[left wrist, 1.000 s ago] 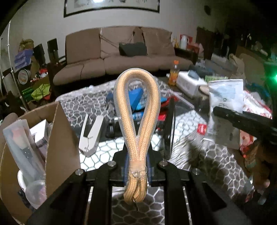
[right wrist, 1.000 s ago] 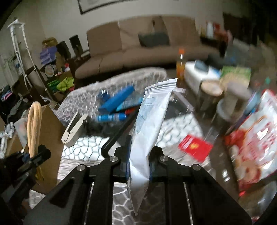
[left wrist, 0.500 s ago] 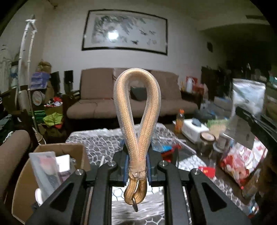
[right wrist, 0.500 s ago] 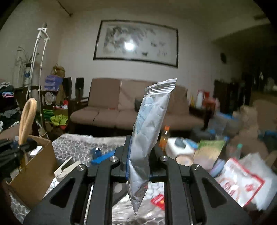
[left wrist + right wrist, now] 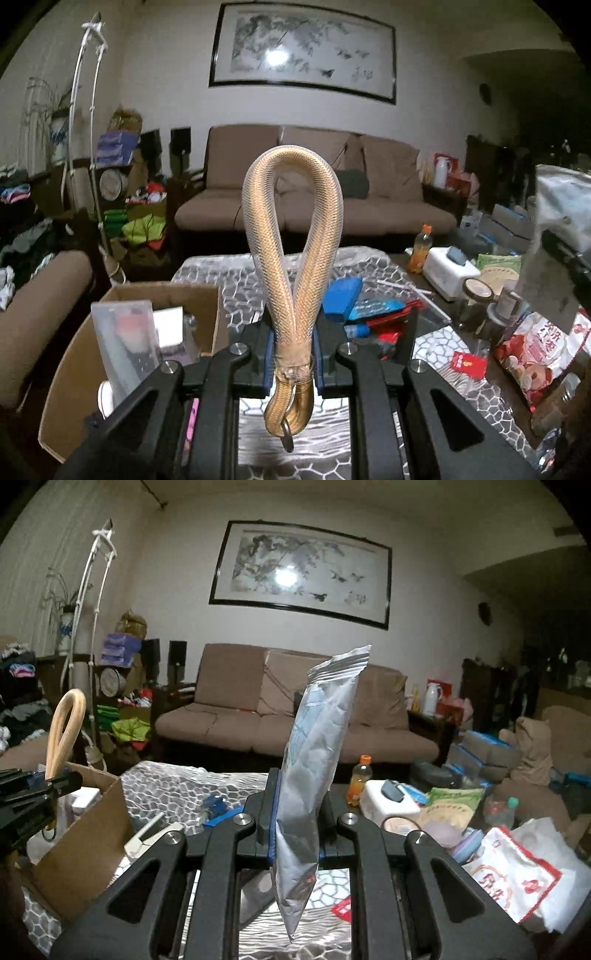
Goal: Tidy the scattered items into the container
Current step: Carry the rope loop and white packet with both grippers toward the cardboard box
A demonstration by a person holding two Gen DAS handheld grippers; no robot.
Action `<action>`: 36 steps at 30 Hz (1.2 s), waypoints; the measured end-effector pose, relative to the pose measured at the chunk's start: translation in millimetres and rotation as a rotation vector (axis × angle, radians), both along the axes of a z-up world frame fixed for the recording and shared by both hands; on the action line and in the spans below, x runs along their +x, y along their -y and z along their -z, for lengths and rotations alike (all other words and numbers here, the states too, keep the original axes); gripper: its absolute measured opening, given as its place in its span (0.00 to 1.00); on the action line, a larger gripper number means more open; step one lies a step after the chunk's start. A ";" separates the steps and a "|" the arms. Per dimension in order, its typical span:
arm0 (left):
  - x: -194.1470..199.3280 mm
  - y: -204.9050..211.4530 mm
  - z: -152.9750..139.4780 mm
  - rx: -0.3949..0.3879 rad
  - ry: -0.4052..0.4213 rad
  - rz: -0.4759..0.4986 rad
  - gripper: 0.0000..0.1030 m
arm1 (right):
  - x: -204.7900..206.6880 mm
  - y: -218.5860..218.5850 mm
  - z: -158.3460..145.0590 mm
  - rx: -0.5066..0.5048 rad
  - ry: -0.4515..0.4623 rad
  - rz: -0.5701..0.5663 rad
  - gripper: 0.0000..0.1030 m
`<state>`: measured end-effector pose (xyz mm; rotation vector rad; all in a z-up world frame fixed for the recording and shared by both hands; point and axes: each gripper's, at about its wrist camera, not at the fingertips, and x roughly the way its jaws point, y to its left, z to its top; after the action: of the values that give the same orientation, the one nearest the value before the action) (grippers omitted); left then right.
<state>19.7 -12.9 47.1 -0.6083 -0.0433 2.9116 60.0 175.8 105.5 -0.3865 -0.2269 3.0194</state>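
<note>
My left gripper (image 5: 293, 354) is shut on a looped tan braided hose (image 5: 291, 236), held upright above the table. The open cardboard box (image 5: 162, 295) sits below and left of it, with several items inside. My right gripper (image 5: 295, 830) is shut on a silver foil packet (image 5: 317, 760) that stands upright between the fingers. In the right wrist view the left gripper (image 5: 37, 794) with the hose (image 5: 64, 731) is over the box (image 5: 85, 845) at the left. The packet also shows at the right edge of the left wrist view (image 5: 557, 236).
The table (image 5: 229, 280) has a grey honeycomb cloth. On it lie a blue box (image 5: 341, 299), blue and red packets (image 5: 384, 314), a white stapler-like tool (image 5: 147, 836), a red card (image 5: 469, 363), an orange bottle (image 5: 360, 782), a white appliance (image 5: 448, 267), jars (image 5: 476, 299) and snack bags (image 5: 513, 875). A sofa (image 5: 288, 720) stands behind.
Both grippers have risen and tilted up from the table, each still holding its item. The left gripper has moved left, closer above the box.
</note>
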 end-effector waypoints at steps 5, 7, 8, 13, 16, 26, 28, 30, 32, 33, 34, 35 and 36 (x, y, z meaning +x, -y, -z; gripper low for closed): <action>-4.9 2.1 5.4 -0.016 0.044 -0.018 0.15 | -5.3 7.9 11.9 -0.024 0.038 -0.006 0.14; -3.7 4.7 4.0 -0.016 0.043 -0.020 0.15 | -9.4 15.1 14.5 -0.003 0.045 -0.009 0.14; -3.9 6.7 3.6 -0.015 0.044 -0.024 0.15 | -10.5 18.1 15.6 0.001 0.046 -0.013 0.14; -3.5 12.5 3.3 -0.015 0.049 -0.040 0.15 | -15.7 29.0 20.1 -0.012 0.064 -0.042 0.14; -1.9 16.4 4.6 -0.024 0.054 -0.047 0.15 | -18.8 33.0 23.3 -0.018 0.078 -0.059 0.14; 1.4 39.3 4.4 -0.039 0.078 -0.079 0.15 | -26.8 31.1 31.8 -0.006 0.105 -0.053 0.14; 3.3 43.5 3.2 -0.039 0.076 -0.084 0.15 | -28.9 29.8 34.3 -0.007 0.114 -0.050 0.14; 5.8 48.9 2.1 -0.045 0.071 -0.092 0.15 | -31.2 30.9 37.5 -0.013 0.128 -0.058 0.14; 7.1 53.5 2.2 -0.048 0.067 -0.102 0.15 | -32.5 33.0 40.8 -0.031 0.144 -0.071 0.14; 7.5 55.9 2.0 -0.051 0.065 -0.108 0.15 | -33.2 34.7 41.9 -0.045 0.153 -0.081 0.14; 7.8 58.3 1.8 -0.054 0.063 -0.113 0.15 | -33.2 37.3 43.0 -0.060 0.162 -0.094 0.14; 7.9 60.3 1.7 -0.053 0.063 -0.114 0.15 | -32.8 40.9 43.9 -0.071 0.169 -0.106 0.14; 8.0 62.3 1.7 -0.052 0.064 -0.116 0.15 | -32.4 44.9 44.4 -0.079 0.173 -0.116 0.14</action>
<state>27.7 -75.2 45.4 -0.7313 -0.0113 3.0120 27.7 130.9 61.0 -0.6656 -0.1460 3.1167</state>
